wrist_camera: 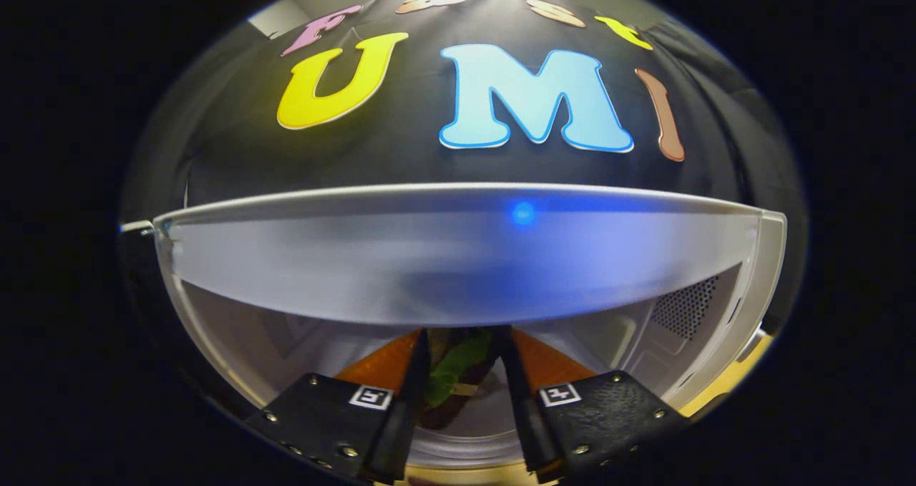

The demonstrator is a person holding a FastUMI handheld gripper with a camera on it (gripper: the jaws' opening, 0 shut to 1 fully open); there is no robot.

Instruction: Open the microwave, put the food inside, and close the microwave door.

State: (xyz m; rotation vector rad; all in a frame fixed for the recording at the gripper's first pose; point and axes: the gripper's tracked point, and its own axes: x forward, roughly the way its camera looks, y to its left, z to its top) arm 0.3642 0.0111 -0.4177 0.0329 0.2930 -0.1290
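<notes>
Tongs [464, 357] closed part-way around the food [458, 371], a fingertip [418, 361] pressing on each side of it. Food held low at the mouth of the open microwave [766, 271], above its floor. Perforated vent [685, 307] visible on the inner right wall.

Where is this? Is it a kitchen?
Probably a test booth, not a real kitchen: an open white microwave stands before a black cloth wall. The gripper holds food in its jaws at the opening.
</notes>
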